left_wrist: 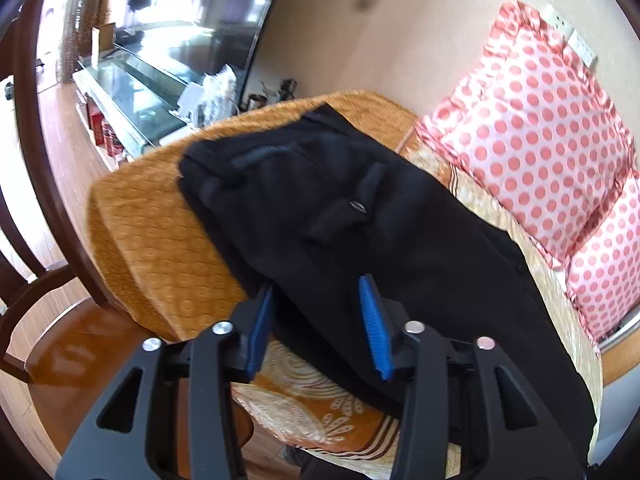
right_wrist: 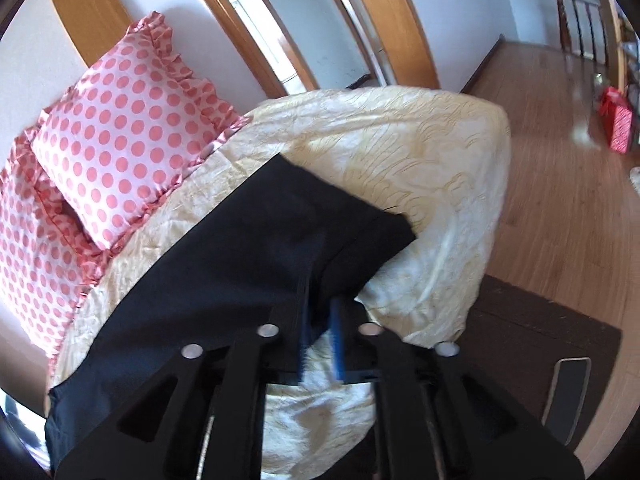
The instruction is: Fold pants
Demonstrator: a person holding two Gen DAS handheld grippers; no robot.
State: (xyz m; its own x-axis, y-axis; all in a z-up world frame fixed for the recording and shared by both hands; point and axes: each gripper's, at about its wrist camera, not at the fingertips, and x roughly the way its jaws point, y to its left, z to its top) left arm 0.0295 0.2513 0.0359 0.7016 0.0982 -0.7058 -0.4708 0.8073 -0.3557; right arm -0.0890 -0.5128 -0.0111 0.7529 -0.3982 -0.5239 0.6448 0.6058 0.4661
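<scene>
Black pants (left_wrist: 360, 208) lie along the sofa (left_wrist: 152, 216), waistband end on the orange cushion, beside polka-dot pillows (left_wrist: 532, 128). Left gripper (left_wrist: 320, 300): jaws spread over the fabric. Right gripper (right_wrist: 322, 316): jaws pinching the pants' edge.

Right tongs (right_wrist: 320, 332) nearly closed at black pants (right_wrist: 256, 248) hem, cream bedspread (right_wrist: 420, 152), polka-dot pillow (right_wrist: 124, 136)

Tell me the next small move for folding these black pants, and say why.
Probably close the left gripper on the fabric between its blue pads. Its jaws stand open around the near edge of the black pants at the waistband end, gripping nothing, while the right gripper looks already pinched on the leg end. With both ends held, the pants could be lifted off the sofa cover and folded.
</scene>
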